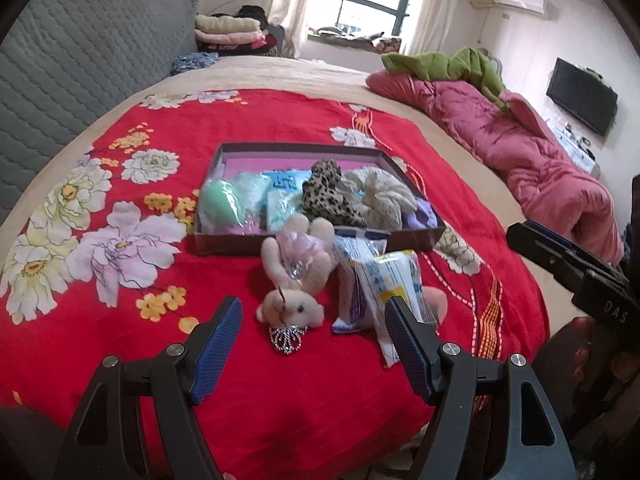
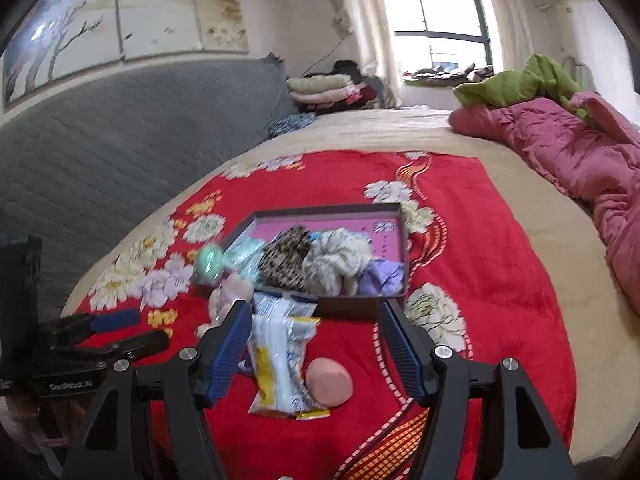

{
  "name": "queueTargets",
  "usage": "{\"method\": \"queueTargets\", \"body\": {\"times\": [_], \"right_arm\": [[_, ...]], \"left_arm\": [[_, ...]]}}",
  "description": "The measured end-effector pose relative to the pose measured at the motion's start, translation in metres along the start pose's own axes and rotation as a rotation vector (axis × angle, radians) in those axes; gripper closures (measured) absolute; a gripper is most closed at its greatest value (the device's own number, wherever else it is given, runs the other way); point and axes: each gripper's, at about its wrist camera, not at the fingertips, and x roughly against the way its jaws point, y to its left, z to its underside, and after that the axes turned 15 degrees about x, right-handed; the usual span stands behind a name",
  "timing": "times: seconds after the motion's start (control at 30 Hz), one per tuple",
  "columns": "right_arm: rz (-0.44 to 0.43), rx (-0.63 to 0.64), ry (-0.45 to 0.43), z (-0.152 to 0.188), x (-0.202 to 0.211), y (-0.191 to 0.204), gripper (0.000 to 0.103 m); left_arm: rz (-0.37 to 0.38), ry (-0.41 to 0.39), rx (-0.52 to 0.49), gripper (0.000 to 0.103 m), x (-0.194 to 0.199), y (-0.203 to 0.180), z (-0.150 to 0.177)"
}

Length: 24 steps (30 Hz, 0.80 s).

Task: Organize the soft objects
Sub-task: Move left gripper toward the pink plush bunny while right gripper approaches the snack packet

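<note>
You are holding the left gripper (image 1: 314, 334) wide open and empty, framing the plush bunny (image 1: 294, 276) lying just before the box (image 1: 320, 242). The right gripper (image 2: 314, 338), also open, is hovering over the tissue packets (image 2: 280, 360). Close on the bunny's body, avoiding its crown.

Both fisheye views are taken from close above the red floral blanket (image 1: 280, 400), angled downward toward the window, the left wrist view set further left, and the shallow box (image 1: 224, 240) and tissue packets (image 2: 276, 360) are shared by both
</note>
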Motion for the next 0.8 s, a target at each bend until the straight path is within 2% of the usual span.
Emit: {"method": "queueTargets", "body": {"times": [0.5, 0.8], "right_arm": [[-0.096, 0.096, 0.102, 0.014, -0.041, 0.035, 0.037], [-0.099, 0.181, 0.174, 0.023, -0.079, 0.049, 0.037]], "left_arm": [[-0.023, 0.053, 0.024, 0.028, -0.029, 0.015, 0.003], [-0.036, 0.083, 0.030, 0.028, -0.061, 0.022, -0.003]]}}
